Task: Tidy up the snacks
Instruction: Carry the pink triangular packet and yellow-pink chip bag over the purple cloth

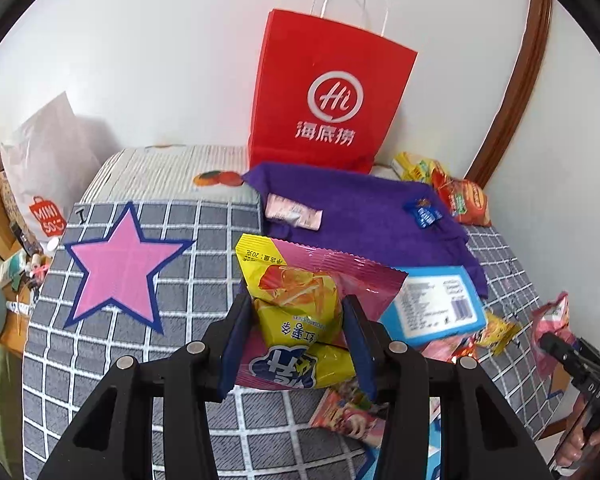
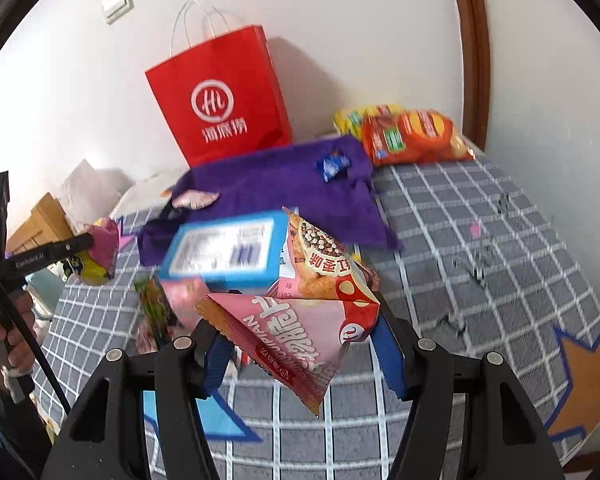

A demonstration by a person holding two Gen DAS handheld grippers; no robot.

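The left gripper (image 1: 298, 340) stood partly open, its blue pads pressed on either side of a yellow-and-pink snack bag (image 1: 300, 312) that was clear of the grey checked cloth (image 1: 140, 360) below. Left of it on that cloth lay a pink star patch (image 1: 120, 268), bare. Behind the gripper a purple cloth (image 1: 364, 212) carried a small pale pink packet (image 1: 294, 212) and a small blue wrapper (image 1: 424, 214); a red paper bag (image 1: 328, 96) stood upright against the wall beyond it, and its contents could not be seen. Just right of the held bag lay a light blue box (image 1: 432, 306) with loose packets around it, and an orange snack bag (image 1: 466, 202) and a yellow one (image 1: 414, 166) lay at the far right corner. The right gripper (image 2: 300, 354) stood about half open, its pads closed on a pink-and-red snack bag (image 2: 300, 320) that was crumpled and tilted between them, above the checked cloth. In the right wrist view the blue box lay directly behind this bag, and an orange star patch (image 2: 584, 380) lay on the cloth at the right edge. A hand (image 2: 4, 336) held the left gripper's handle at that view's left edge.
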